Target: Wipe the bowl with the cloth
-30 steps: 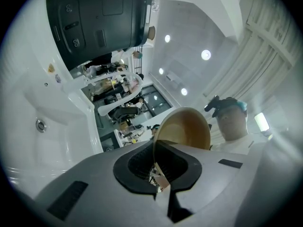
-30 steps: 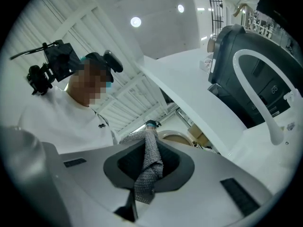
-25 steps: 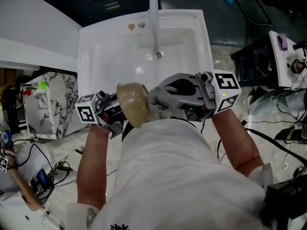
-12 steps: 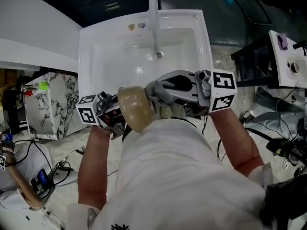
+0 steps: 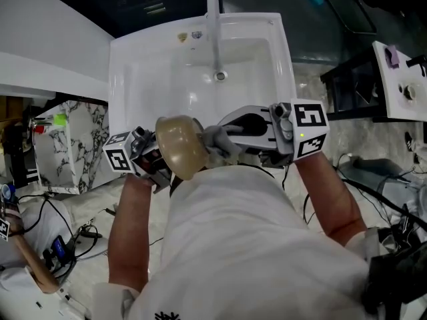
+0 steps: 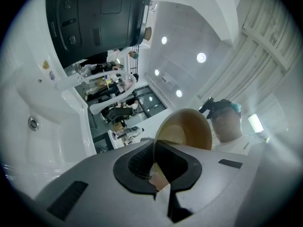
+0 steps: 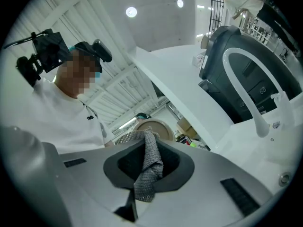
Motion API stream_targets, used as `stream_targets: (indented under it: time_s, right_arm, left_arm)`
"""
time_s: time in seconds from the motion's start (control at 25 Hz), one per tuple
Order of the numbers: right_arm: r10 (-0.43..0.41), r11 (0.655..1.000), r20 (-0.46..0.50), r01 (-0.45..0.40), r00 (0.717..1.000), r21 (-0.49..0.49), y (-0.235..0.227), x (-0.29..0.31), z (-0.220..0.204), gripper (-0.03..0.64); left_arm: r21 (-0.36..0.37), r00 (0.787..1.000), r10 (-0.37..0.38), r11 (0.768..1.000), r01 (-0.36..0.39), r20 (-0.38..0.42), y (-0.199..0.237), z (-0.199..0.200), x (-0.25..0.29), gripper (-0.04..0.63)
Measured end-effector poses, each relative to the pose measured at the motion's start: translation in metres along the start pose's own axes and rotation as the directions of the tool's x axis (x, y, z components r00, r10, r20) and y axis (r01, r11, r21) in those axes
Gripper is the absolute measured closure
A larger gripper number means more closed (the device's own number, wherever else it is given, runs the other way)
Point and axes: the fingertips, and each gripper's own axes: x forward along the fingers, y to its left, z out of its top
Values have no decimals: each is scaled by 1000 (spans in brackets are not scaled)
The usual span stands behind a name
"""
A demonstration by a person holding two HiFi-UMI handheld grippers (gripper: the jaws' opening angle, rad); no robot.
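A tan bowl (image 5: 179,145) is held on its side over the front edge of the white sink (image 5: 143,79). My left gripper (image 5: 155,160) is shut on the bowl's rim. In the left gripper view the rim runs between the jaws (image 6: 158,174) and the bowl (image 6: 187,126) opens toward the person. My right gripper (image 5: 230,142) is shut on a grey knitted cloth (image 5: 219,141), which presses against the bowl's right side. In the right gripper view the cloth (image 7: 150,167) hangs pinched between the jaws, with the bowl (image 7: 154,126) just beyond.
A white faucet (image 5: 215,19) rises over the sink's drain (image 5: 220,76). A marble-patterned cabinet (image 5: 73,139) stands left of the sink, with cables on the floor below it. A black stand (image 5: 350,82) and a white unit (image 5: 400,79) stand at the right.
The bowl has shifted slightly left and up and turned a little. The right gripper with the cloth has stayed against it, moving slightly along its side.
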Motion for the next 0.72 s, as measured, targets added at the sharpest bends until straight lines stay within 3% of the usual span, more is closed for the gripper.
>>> stream_targets:
  time_s: [0.28, 0.72]
  right_arm:
    - [50, 999, 56, -49, 997, -13, 10, 3, 13, 581]
    - [-59, 997, 62, 62, 996, -47, -13, 4, 21, 581]
  left_arm:
    - [-20, 1000, 3, 1000, -3, -22, 4, -8, 3, 577]
    - [-23, 999, -12, 1000, 11, -44, 0, -12, 7, 577]
